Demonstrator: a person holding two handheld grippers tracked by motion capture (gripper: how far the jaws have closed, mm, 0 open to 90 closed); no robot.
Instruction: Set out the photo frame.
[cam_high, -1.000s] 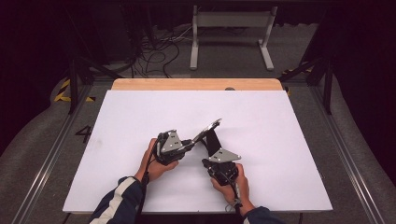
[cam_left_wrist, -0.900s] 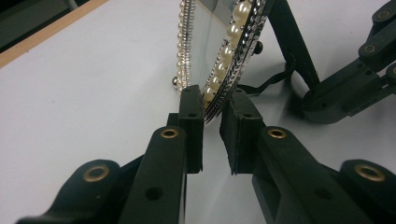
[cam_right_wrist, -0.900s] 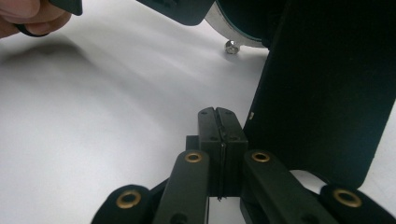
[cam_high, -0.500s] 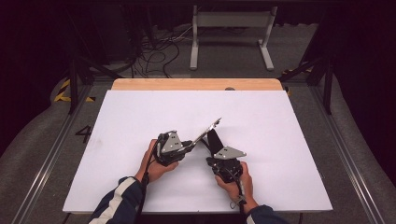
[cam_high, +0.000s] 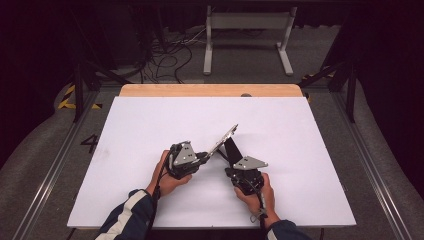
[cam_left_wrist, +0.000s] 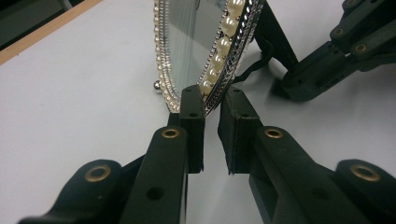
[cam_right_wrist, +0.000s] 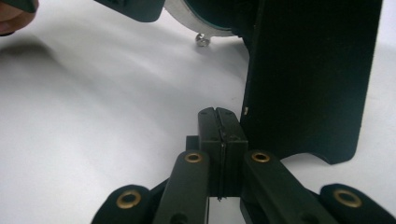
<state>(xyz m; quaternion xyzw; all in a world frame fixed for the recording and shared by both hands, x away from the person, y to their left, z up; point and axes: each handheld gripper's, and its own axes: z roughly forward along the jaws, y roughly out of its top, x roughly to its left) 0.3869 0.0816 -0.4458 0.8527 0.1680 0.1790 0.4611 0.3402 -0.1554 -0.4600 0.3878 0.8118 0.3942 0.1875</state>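
On the white table (cam_high: 150, 125), seen from the high view, I have both hands near the middle front: my left gripper (cam_high: 202, 159) reaches rightward and my right gripper (cam_high: 235, 167) sits just beside it, pointing away from me. Between them stands a small framed mirror (cam_high: 224, 140), tilted, its long edge running up and to the right from the left gripper's tips, with a black prop stand (cam_high: 231, 149) leaning behind it toward the right gripper. In the left gripper view, my jaws are closed to a narrow gap on the lower rim of the mirror (cam_left_wrist: 187, 42); the pearl and rhinestone edging sits between the tips, so I read this as a pinch on the frame, with the mirror rising straight ahead along the jaw line. The other gripper (cam_left_wrist: 336, 51) shows at upper right, near the stand's foot. In the right gripper view, my jaws are pressed flat together with nothing between them, and the black stand (cam_right_wrist: 308, 79) lies just beside them to the right, upright, whether touching I cannot tell. I judge the right gripper is the nearer one to work the stand, and it would need to spread and shift rightward to take that panel's edge.
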